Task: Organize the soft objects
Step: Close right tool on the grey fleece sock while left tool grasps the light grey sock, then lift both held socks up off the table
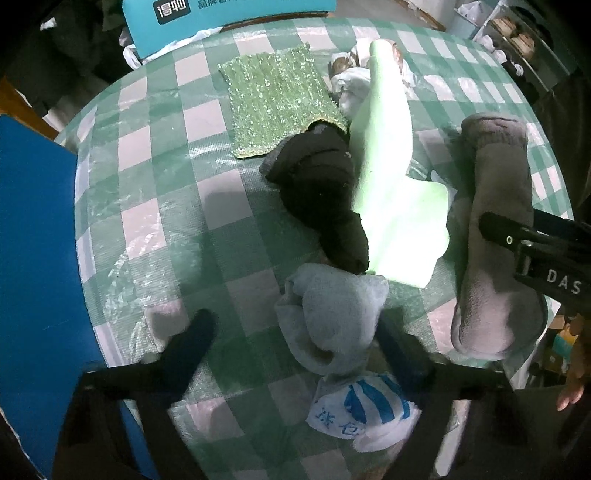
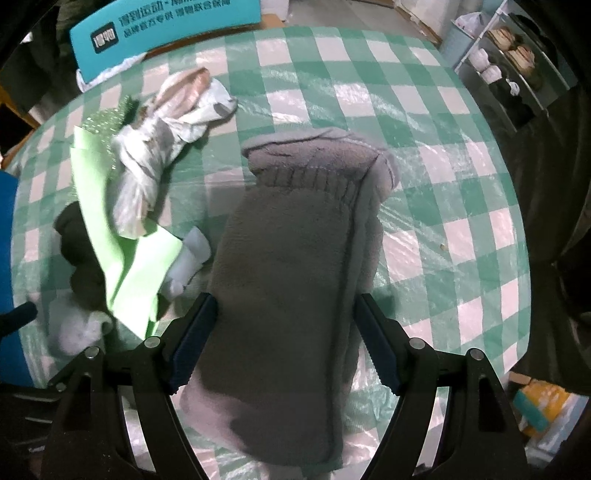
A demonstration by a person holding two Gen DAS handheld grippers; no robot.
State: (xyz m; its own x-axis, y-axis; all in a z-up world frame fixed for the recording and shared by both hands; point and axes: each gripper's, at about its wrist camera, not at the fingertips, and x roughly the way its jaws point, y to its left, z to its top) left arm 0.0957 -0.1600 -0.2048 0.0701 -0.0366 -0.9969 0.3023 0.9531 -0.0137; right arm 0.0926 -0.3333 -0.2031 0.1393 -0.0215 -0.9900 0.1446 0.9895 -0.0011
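Both grippers point down over a round table (image 2: pixel 424 122) covered in a green-and-white checked cloth under clear plastic. Right gripper (image 2: pixel 284 339): jaws spread wide, straddling a grey fleece sock (image 2: pixel 295 251) that lies flat lengthwise on the table, cuff at the far end; the left blue pad sits at the sock's edge, the right one looks just clear, with no visible squeeze, so it reads as released, not grasping. Left gripper (image 1: pixel 295 347): jaws also apart, with a crumpled light grey-blue sock (image 1: pixel 332 317) between the fingers; the right finger is tucked against or behind the fabric, the left finger is clear of it over bare cloth. Contact on the right side can't be confirmed, but it is not clamped. Just beyond that light sock lies a black sock (image 1: pixel 317 192), bunched, its far end overlapping the corner of a sparkly green cloth (image 1: pixel 277 99). A pale green foam sheet (image 1: pixel 391 177) runs alongside the black sock on its right, reaching up to a crumpled white patterned cloth (image 1: pixel 351 81). In the left wrist view the grey fleece sock (image 1: pixel 495 236) lies right of the foam, with the right gripper's black body (image 1: pixel 535 247) over it. Near the left gripper's base sits a white bag with blue stripes and lettering (image 1: pixel 365 410). A blue panel (image 1: pixel 33 240) stands at the table's left edge, a teal box (image 2: pixel 166 33) at the far edge.
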